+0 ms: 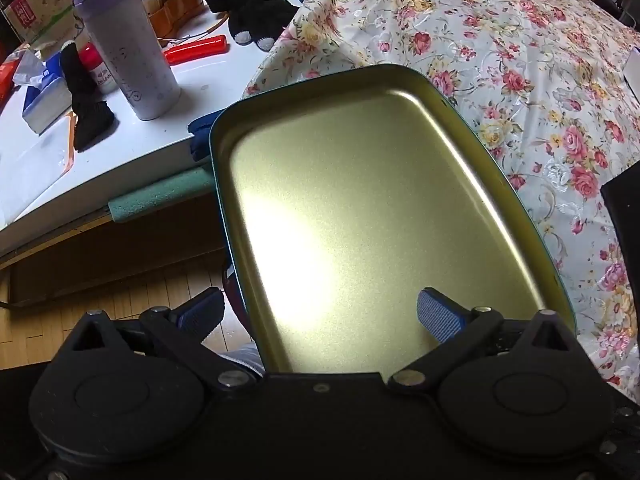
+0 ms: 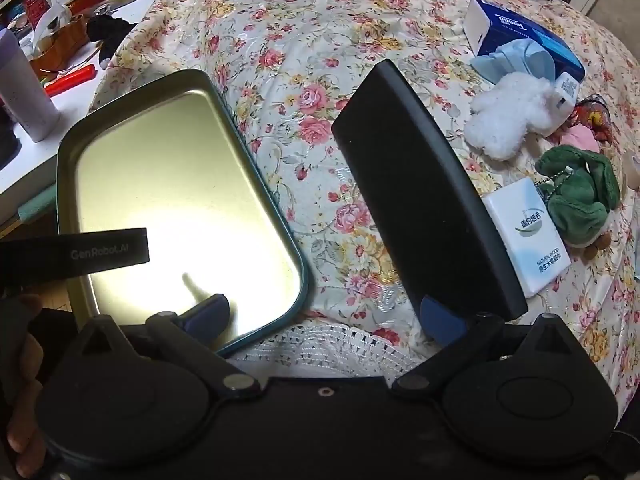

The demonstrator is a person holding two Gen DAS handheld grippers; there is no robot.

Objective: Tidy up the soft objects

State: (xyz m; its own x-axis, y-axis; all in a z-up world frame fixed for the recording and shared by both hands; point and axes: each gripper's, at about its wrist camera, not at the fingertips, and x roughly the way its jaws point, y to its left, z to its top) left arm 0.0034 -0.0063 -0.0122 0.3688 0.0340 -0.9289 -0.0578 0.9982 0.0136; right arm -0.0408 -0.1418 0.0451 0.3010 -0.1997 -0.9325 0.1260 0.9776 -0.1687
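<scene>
**Plush toys at the table's right edge, tin tray at its left**

A white plush toy (image 2: 505, 118) and a green plush keychain (image 2: 576, 196) lie near the right edge of the floral tablecloth (image 2: 304, 40), the white one against a blue tissue pack (image 2: 528, 44), the green one just beside a small white tissue packet (image 2: 528, 236). A black case (image 2: 420, 200) sits between them and the gold tin tray (image 1: 360, 200), which overhangs the table's left edge. The left gripper (image 1: 320, 316) has its fingers spread wide, one either side of the tray's near rim, touching nothing I can see. The right gripper (image 2: 324, 316) is spread wide too. On the neighbouring white counter (image 1: 208, 76) stand a lilac bottle (image 1: 128, 44) and black knitted socks (image 1: 248, 12).
</scene>
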